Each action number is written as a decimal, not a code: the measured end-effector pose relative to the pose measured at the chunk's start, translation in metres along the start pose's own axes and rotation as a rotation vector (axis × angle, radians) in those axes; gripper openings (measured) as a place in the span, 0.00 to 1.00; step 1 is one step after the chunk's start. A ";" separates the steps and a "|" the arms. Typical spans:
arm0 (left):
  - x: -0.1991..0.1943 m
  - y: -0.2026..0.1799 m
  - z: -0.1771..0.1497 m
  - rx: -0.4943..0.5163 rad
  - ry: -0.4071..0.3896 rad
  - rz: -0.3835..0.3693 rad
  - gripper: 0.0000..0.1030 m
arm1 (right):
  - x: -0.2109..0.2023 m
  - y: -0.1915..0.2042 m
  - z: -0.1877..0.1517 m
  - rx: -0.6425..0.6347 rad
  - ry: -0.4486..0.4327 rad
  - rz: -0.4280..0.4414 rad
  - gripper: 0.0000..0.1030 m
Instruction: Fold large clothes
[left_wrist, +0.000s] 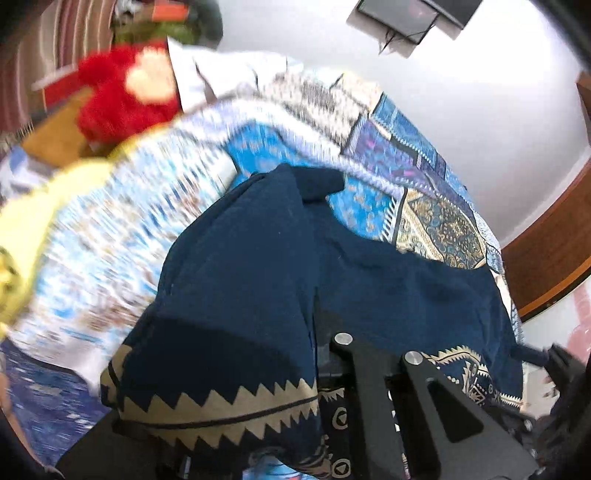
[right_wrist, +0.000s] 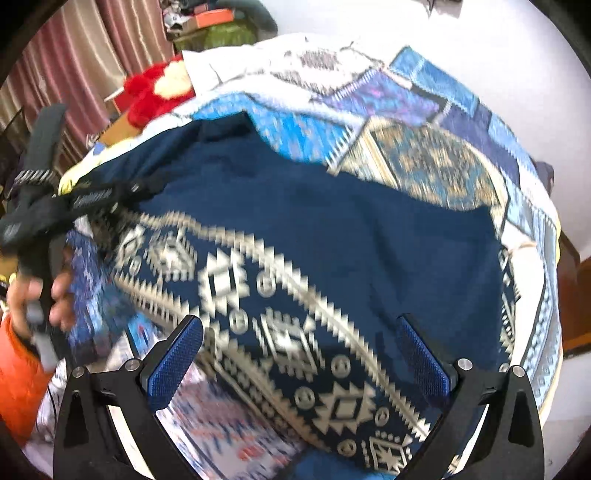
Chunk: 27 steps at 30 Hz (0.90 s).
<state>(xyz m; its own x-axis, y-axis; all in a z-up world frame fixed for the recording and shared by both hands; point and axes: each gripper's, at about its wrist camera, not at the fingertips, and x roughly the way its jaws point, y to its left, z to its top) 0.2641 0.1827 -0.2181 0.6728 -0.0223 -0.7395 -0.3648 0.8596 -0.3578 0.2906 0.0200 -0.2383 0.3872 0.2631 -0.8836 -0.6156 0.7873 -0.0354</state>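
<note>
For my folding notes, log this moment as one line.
stage: lifting edge | left gripper: shut on navy garment | right gripper: open, over patterned border | surface: patchwork bedspread

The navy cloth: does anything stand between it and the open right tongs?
Nothing visible does. The right tongs stand open directly over the navy cloth on the bedspread, with no object in the gap. The left tongs are already shut on its far-left edge.
</note>
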 end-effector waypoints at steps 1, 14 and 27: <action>-0.004 0.007 0.004 0.010 -0.014 0.010 0.10 | 0.003 0.005 0.005 0.001 -0.002 -0.009 1.00; -0.035 -0.018 0.018 0.128 -0.081 0.089 0.09 | 0.063 0.035 0.023 -0.005 0.152 0.173 1.00; -0.053 -0.237 -0.036 0.567 -0.090 -0.174 0.09 | -0.065 -0.175 -0.105 0.589 -0.068 0.135 1.00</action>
<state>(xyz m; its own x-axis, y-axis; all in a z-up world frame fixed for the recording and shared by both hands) 0.2918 -0.0385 -0.1150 0.7530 -0.1647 -0.6371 0.1388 0.9861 -0.0909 0.3010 -0.1934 -0.2241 0.3871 0.4017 -0.8299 -0.1869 0.9156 0.3560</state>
